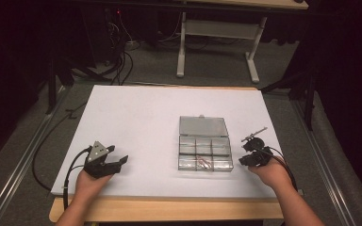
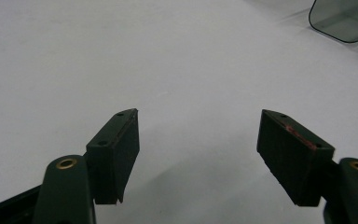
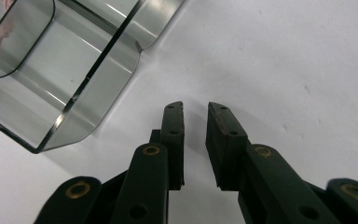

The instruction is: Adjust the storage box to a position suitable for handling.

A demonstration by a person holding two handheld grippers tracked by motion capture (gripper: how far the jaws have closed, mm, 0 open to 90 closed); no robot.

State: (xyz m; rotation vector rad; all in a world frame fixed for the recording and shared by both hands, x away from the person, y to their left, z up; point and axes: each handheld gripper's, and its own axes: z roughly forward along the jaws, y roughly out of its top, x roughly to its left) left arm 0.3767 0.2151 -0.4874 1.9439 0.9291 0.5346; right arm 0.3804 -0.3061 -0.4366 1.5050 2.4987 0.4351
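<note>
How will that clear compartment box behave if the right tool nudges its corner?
The clear compartment box looks like thin hard plastic, so probably stiff and light. On the smooth white table it likely slides rather than tips, being low and flat. Its open lid may swing or flex if caught.

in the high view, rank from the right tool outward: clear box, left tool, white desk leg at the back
1. Clear box, just left of the right tool.
2. Left tool, across the table's near edge.
3. White desk leg, on the floor beyond the table.
</note>
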